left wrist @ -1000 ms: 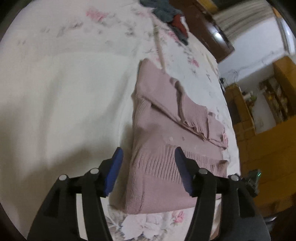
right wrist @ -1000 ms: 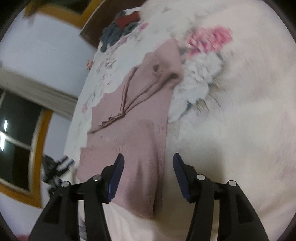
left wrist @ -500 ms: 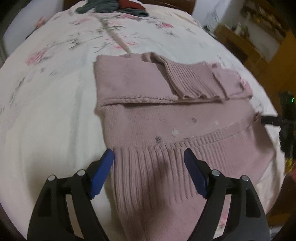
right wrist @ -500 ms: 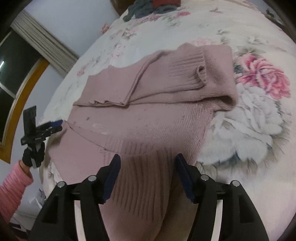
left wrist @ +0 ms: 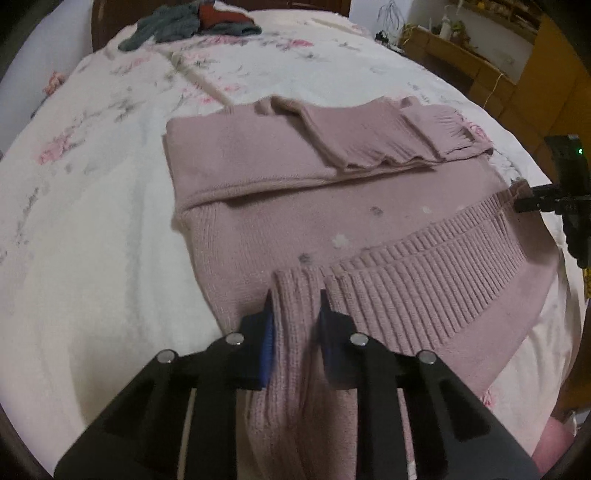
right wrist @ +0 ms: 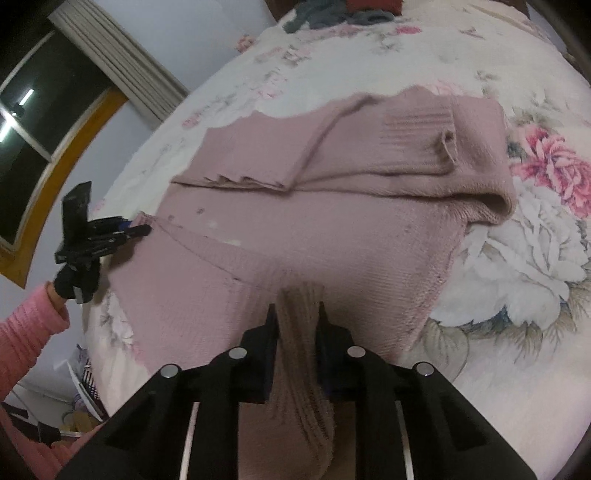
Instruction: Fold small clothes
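A dusty pink knit sweater (left wrist: 332, 206) lies flat on the bed, both sleeves folded across its upper part. My left gripper (left wrist: 295, 306) is shut on the ribbed hem at the sweater's near left corner, with a bunch of knit pinched between its blue pads. My right gripper (right wrist: 295, 314) is shut on the hem at the near right side of the sweater (right wrist: 332, 229). Each gripper shows in the other view: the right gripper (left wrist: 524, 201) at the hem's far right end, the left gripper (right wrist: 136, 230) at the left end.
The bed carries a white floral cover (left wrist: 92, 221) with big pink roses (right wrist: 550, 170). A pile of dark grey and red clothes (left wrist: 192, 22) sits at the headboard. Wooden furniture (left wrist: 517, 74) stands to the right, a window with curtain (right wrist: 74, 74) to the left. A pink sleeve (right wrist: 26, 328) holds the left gripper.
Both grippers came down over the sweater's ribbed hem and went from open to shut, each pinching a bunch of knit. The views swung to face the headboard.
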Demonstrator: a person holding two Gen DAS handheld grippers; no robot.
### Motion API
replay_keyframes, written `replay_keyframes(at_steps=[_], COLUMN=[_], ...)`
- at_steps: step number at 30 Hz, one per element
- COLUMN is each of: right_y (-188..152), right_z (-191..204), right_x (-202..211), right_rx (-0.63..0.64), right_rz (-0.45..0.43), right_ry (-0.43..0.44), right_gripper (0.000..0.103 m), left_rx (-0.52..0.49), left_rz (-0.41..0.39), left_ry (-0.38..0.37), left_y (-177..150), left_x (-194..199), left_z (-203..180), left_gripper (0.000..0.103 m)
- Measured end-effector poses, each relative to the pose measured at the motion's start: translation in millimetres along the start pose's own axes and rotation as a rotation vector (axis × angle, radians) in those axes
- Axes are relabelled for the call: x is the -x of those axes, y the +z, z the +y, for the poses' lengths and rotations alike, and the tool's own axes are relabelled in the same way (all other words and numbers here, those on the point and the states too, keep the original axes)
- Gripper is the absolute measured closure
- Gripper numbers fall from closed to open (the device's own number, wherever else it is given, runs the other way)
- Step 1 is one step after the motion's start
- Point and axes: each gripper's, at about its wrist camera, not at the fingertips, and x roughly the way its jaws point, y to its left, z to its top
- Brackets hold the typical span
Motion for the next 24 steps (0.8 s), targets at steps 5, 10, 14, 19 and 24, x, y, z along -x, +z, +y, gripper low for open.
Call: replay_keyframes(at_steps=[5,10,14,19,24], right_y=[2,-3,-4,-5,2], right_z=[5,-3,2,15,20], right_x=[-7,-23,-21,-3,16], right_rx=[0.013,-0.017,-0.021,0.007,0.004], right_rz=[0.035,0.071,0.067,0.016,-0.028], right_ry=[-0.026,-0.044,-0.024,-0.015,-0.013], right_gripper=[0.07,0.056,0.087,0.088,0.088], left_rx=[0.02,0.087,0.073,0.06,0.067], left_rz=[0.042,0.057,0.052,-0.008,-0.064], left_ry=[0.0,-0.012,-0.037,-0.022,-0.01], left_y=[1,-4,-6,1,16], left_x=[-14,-24,-15,7,24], left_z=[2,8,-2,-10,-13], left_gripper=[0.07,0.056,0.087,0.088,0.088])
